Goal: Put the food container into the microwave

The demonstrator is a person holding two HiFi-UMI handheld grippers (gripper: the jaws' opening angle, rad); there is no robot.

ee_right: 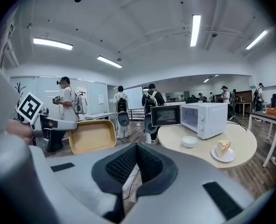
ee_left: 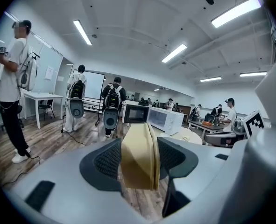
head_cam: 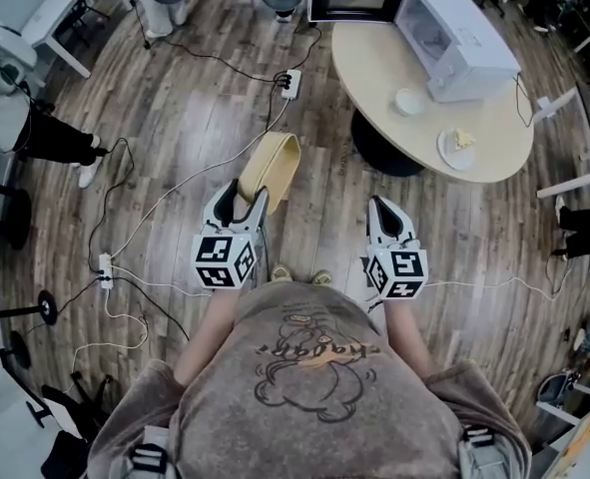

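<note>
Ahead and to the right of my right gripper (head_cam: 383,210), a round beige table (head_cam: 374,73) stands on the wood-plank floor (head_cam: 175,108). On it sit a white microwave (head_cam: 456,40) with its door swung open, a small white bowl (head_cam: 409,101) just beside it, and, nearer my gripper, a plate (head_cam: 450,155) bearing a slice of cake (head_cam: 463,139). A white power strip (head_cam: 291,83) lies on the floor, ahead and to the left.

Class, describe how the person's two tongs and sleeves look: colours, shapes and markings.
The left tongs and right tongs have pale grey shells, black textured pads and a white cube printed with black square markers. The person wears a grey-brown T-shirt with short sleeves.
</note>
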